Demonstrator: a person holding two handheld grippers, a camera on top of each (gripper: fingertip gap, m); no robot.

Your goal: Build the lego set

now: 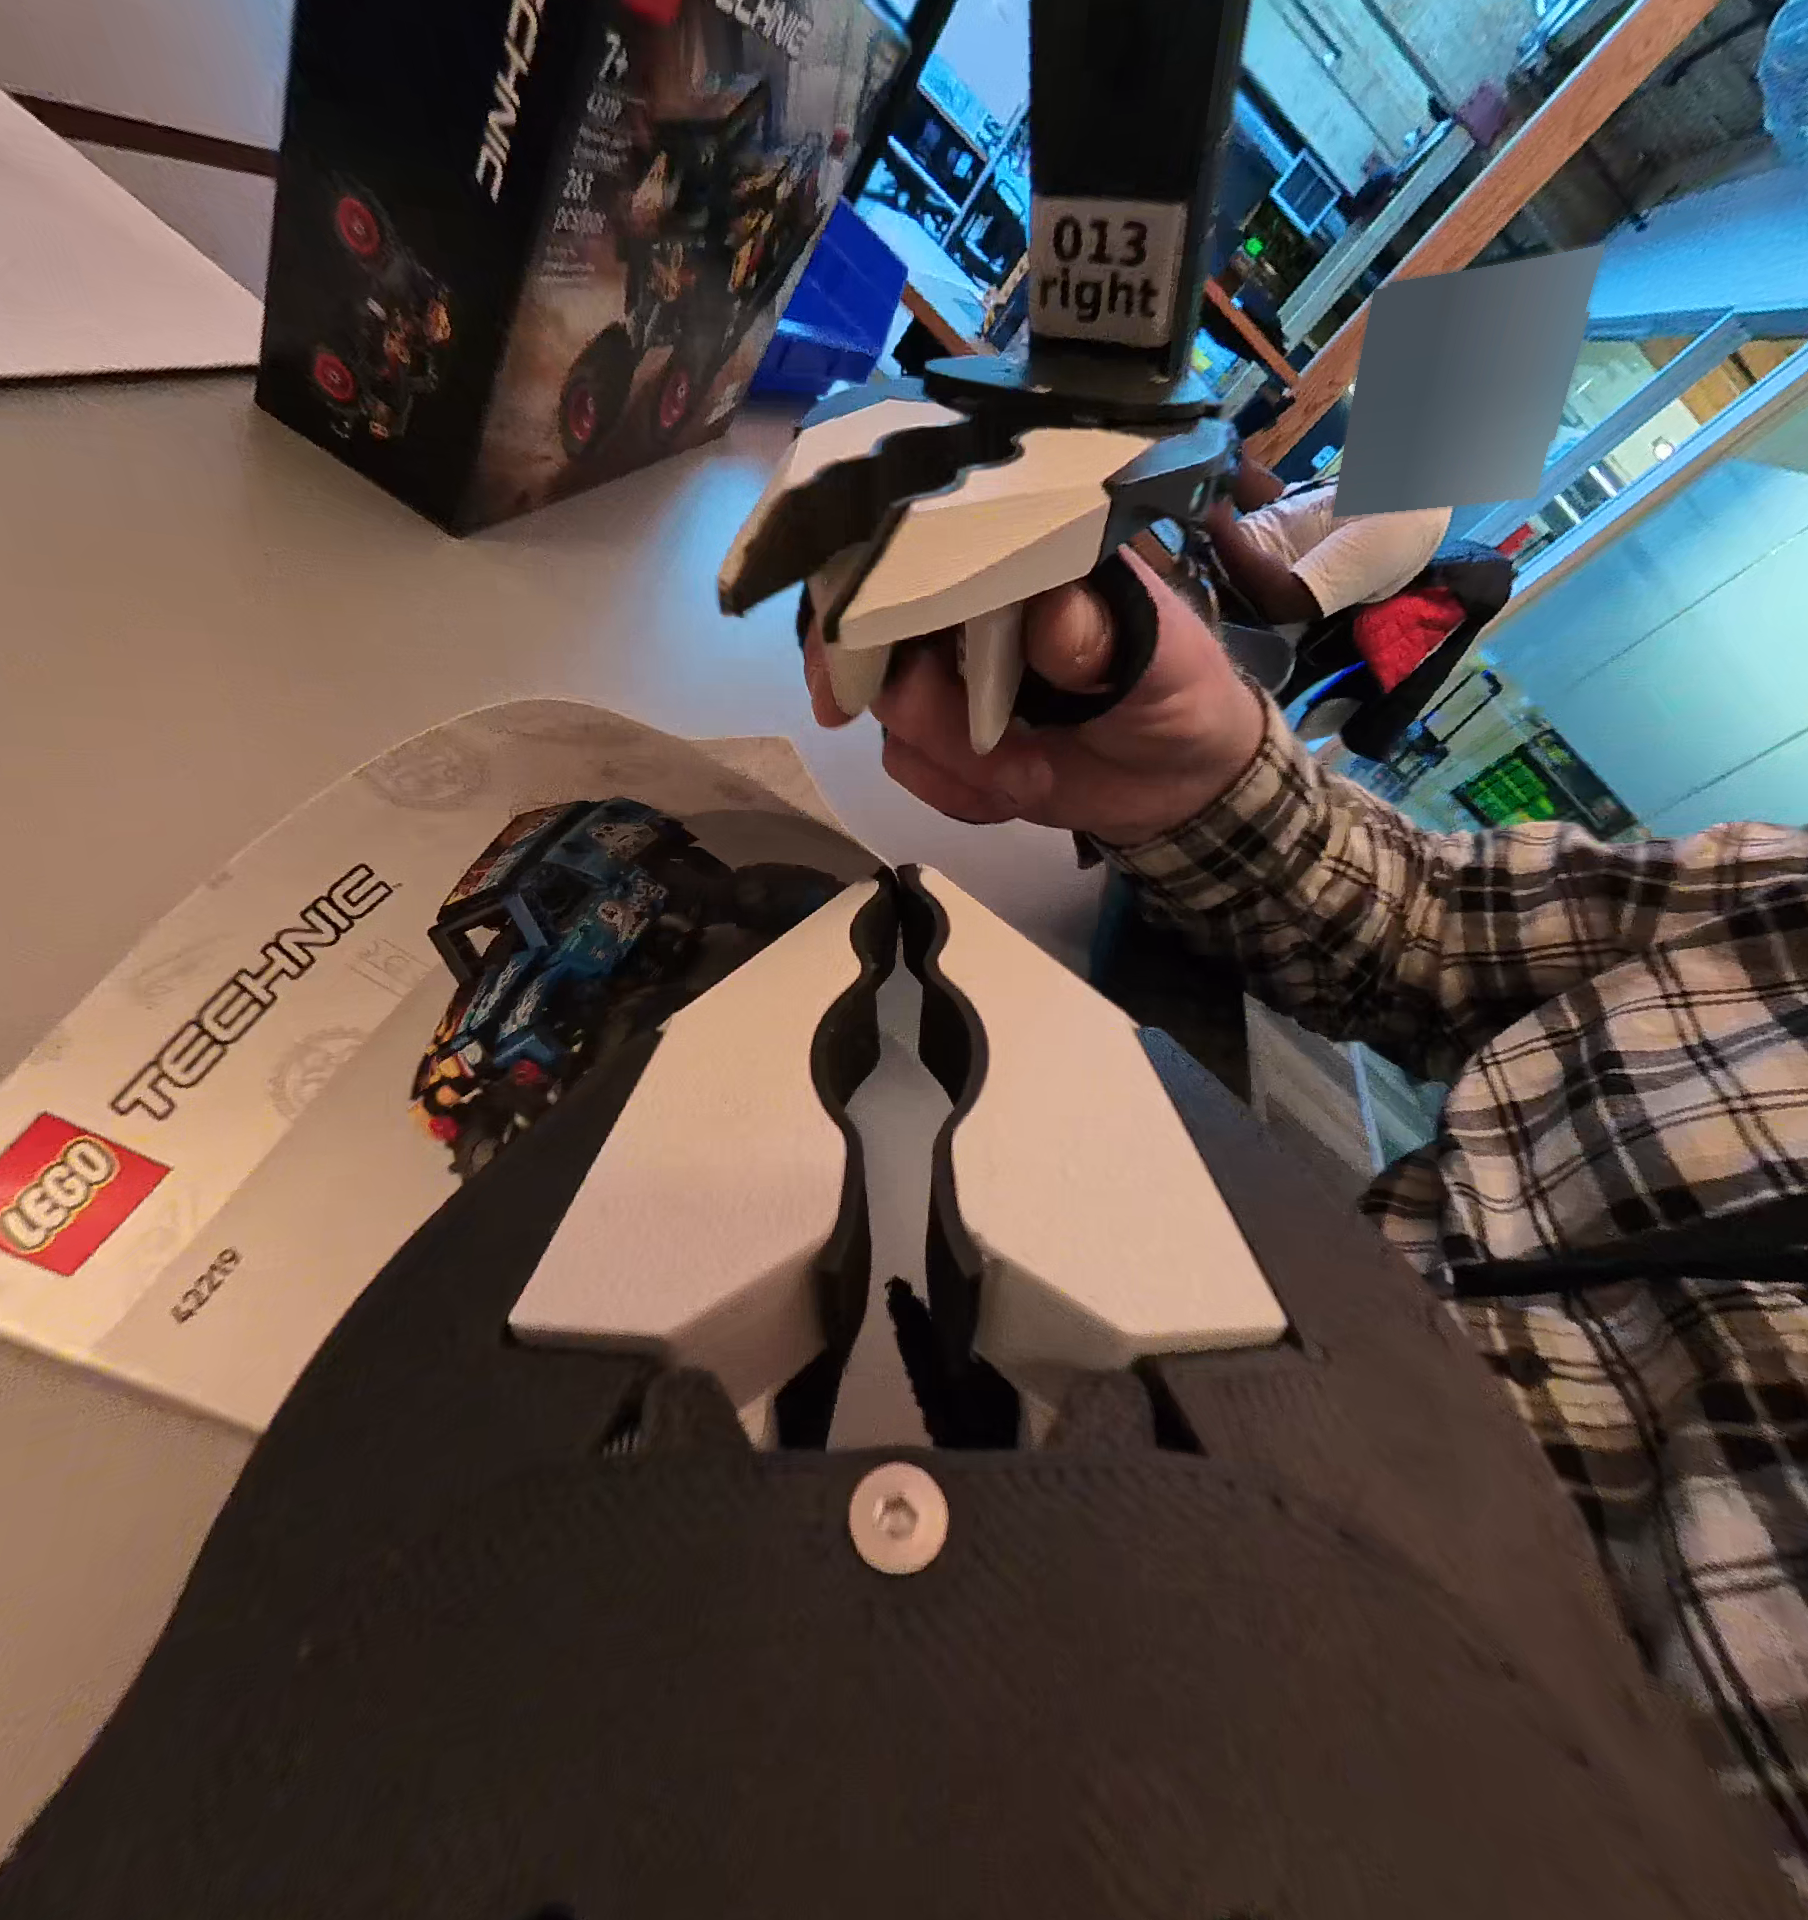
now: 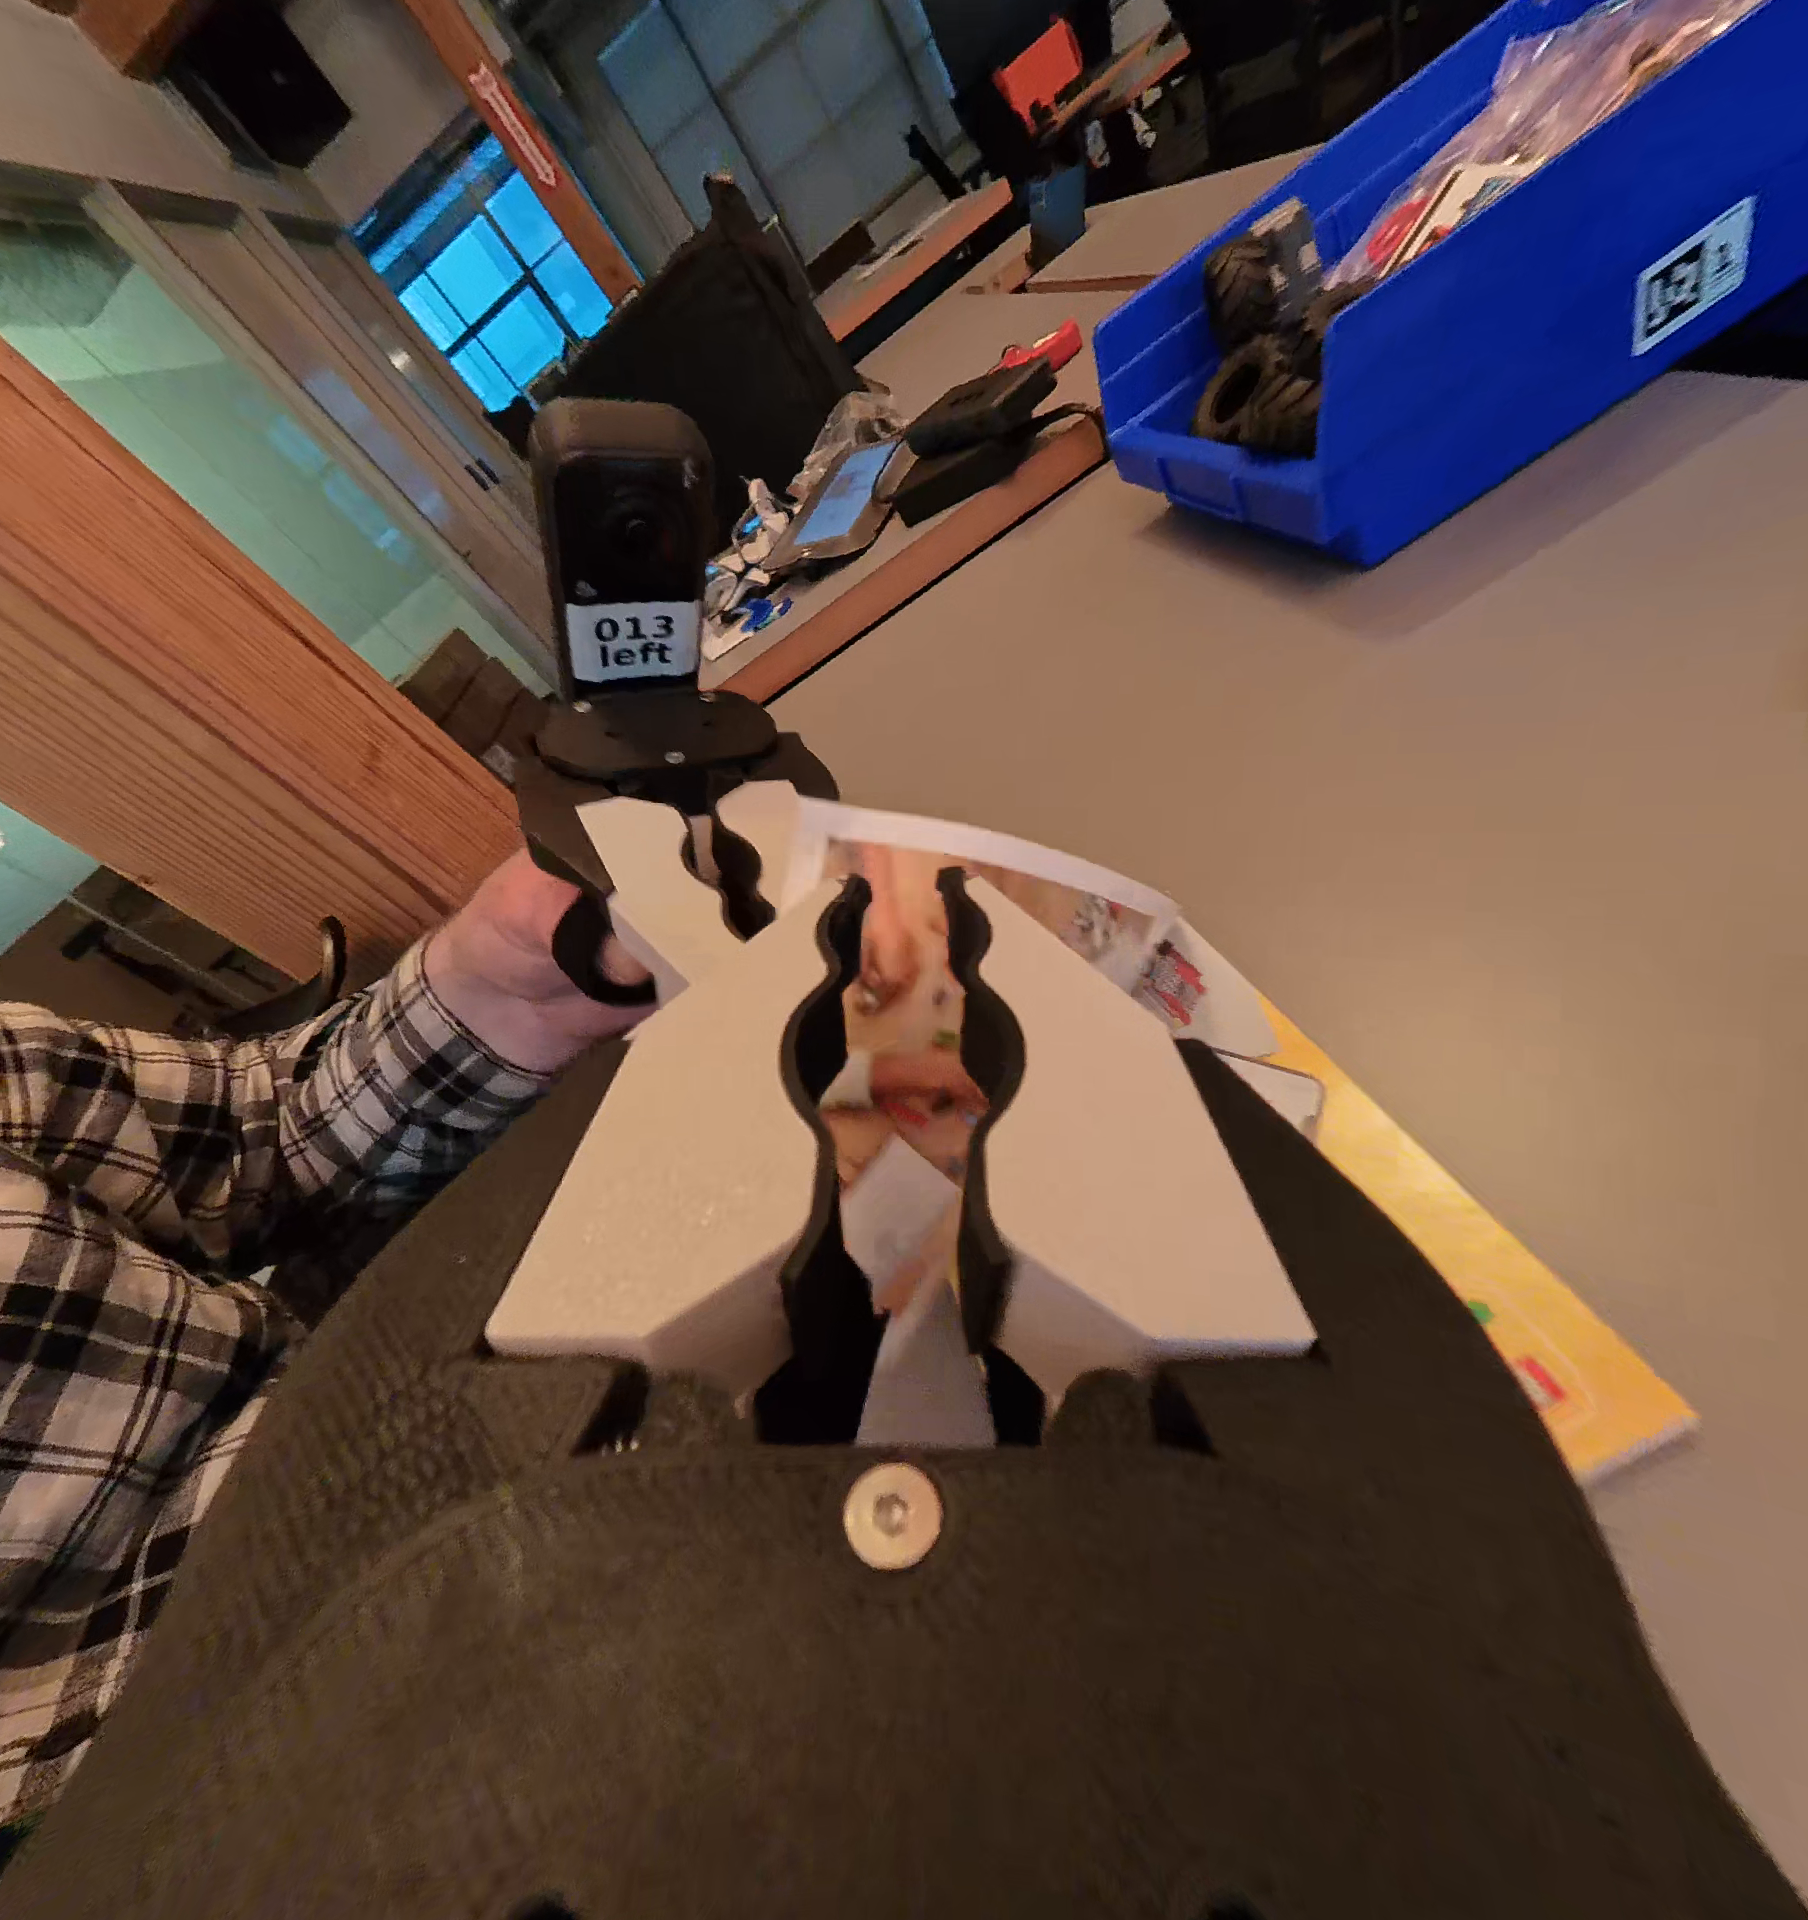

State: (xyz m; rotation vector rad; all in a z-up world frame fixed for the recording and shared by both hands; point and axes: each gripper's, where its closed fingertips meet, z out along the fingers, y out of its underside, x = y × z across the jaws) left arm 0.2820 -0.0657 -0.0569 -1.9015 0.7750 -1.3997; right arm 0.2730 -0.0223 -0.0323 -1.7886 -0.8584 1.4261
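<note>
On the pale grey surface [image 1: 204, 644] a black set box [image 1: 526, 239] stands upright at the far left, with a white sheet [image 1: 58, 260] lying beyond it. Nearer, the booklet [image 1: 256, 1039] lies flat with its cover corner curled up. The left hand-held gripper [image 1: 897, 883] pinches that lifted corner, fingertips closed on the paper. Right of it the right hand-held gripper [image 1: 775, 597] hangs above the surface, held by a hand [image 1: 1076, 717] in a plaid sleeve [image 1: 1502, 935]; in its own view its fingers are parted, hovering over the opened pages and gripping nothing. Behind, the room shows glass partitions [image 1: 1689, 582], a wooden beam [image 1: 1482, 208] and a seated person [image 1: 1367, 561]. In the right wrist view, a wood-panelled wall [image 2: 152, 727] fills the left, blue-lit windows [image 2: 495, 291] sit further back, a neighbouring desk carries cluttered electronics [image 2: 879, 478], and a blue bin [image 2: 1482, 364] holding black tyres [image 2: 1253, 384] and bagged parts rests on the surface at far right.
</note>
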